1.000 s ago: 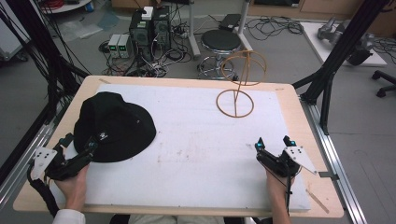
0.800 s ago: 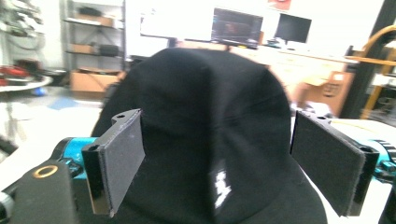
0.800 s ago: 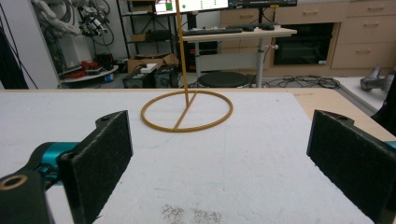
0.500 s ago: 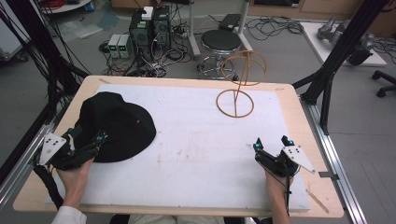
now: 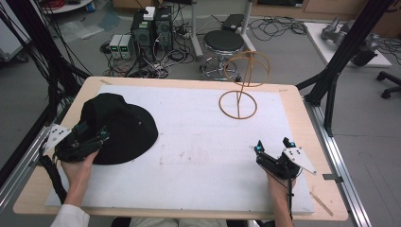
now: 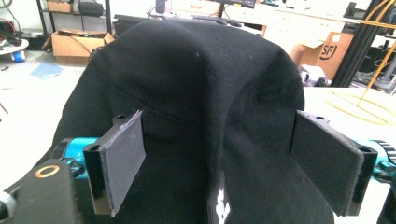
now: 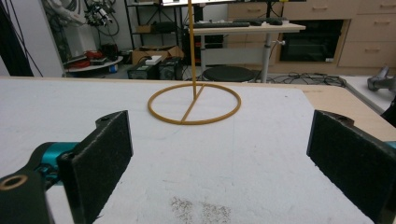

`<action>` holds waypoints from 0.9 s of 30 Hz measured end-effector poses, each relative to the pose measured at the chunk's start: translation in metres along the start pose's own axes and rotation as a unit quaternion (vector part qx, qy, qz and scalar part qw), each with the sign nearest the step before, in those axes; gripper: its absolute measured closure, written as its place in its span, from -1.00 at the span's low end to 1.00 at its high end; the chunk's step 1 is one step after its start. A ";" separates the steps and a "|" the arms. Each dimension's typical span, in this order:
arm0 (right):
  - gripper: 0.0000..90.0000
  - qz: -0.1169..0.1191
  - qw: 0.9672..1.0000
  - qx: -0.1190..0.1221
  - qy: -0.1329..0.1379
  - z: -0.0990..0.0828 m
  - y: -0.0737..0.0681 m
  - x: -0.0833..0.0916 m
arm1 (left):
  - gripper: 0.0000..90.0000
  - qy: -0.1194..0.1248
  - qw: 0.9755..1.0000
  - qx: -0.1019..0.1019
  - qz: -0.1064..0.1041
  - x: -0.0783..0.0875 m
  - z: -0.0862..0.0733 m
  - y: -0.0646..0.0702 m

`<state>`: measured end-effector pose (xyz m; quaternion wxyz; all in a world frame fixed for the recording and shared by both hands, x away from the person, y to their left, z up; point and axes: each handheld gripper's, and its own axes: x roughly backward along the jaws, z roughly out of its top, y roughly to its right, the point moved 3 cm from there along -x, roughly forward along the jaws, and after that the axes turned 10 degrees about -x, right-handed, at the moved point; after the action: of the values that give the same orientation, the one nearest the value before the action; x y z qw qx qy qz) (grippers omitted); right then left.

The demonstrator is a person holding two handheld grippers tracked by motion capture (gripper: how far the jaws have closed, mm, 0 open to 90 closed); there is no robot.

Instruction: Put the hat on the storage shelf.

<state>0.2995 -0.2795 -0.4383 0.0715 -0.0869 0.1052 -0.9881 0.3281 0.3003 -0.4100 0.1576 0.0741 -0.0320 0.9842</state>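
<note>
Left gripper [image 5: 97, 135] advanced onto hat [image 5: 124, 124]; crown [image 6: 196, 60] upward

Left gripper [image 5: 97, 137] over black hat [image 5: 118, 125]

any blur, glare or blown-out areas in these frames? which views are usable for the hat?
High view: soft and low in detail, even light, no hard shadows; the black hat reads as a near-featureless dark shape. Left gripper view: the hat's seams are visible, the background is bright and washed out, the near pads are slightly soft. Right gripper view: the yellow wire stand is sharp, the white mat is bright but not clipped.
</note>
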 end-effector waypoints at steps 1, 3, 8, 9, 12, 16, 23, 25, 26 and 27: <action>-0.87 0.000 1.000 0.006 0.001 0.000 0.000 0.000 | -0.54 -0.014 1.000 -0.002 0.007 -0.004 0.000 0.000; -0.87 0.000 1.000 0.010 -0.001 0.000 -0.001 0.000 | -0.49 -0.020 1.000 -0.009 0.001 -0.009 0.000 0.001; -0.87 0.000 1.000 0.014 0.001 0.000 -0.002 -0.001 | -0.39 -0.035 0.999 -0.033 0.007 -0.016 0.000 0.005; -0.87 0.001 1.000 0.014 0.001 0.000 -0.001 -0.001 | -0.38 -0.039 0.998 -0.037 0.008 -0.017 -0.001 0.007; -0.87 0.001 1.000 0.014 0.001 0.000 -0.002 -0.001 | -0.31 -0.050 0.997 -0.046 0.023 -0.018 -0.004 0.007; -0.87 0.003 1.000 0.016 0.001 -0.001 -0.003 -0.001 | -0.14 -0.054 0.997 -0.045 0.015 -0.017 -0.006 0.007; -0.87 0.005 1.000 0.019 -0.003 -0.002 -0.003 -0.002 | 0.84 -0.050 0.998 -0.044 0.011 -0.016 -0.007 0.008; -0.87 0.005 1.000 0.019 -0.002 -0.002 -0.003 -0.002 | 0.88 -0.044 0.999 -0.017 0.009 -0.013 -0.007 0.007; -0.87 0.005 1.000 0.023 -0.002 -0.001 -0.003 -0.002 | 0.89 -0.047 0.999 -0.019 0.012 -0.014 -0.007 0.007; -0.87 0.005 1.000 0.020 -0.003 -0.002 -0.004 -0.002 | 0.89 -0.047 0.999 -0.019 0.012 -0.014 -0.007 0.007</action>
<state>0.3007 -0.2752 -0.4394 0.0789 -0.0881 0.0858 -0.9893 0.3376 0.2898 -0.4190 0.1451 0.1169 -0.0588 0.9807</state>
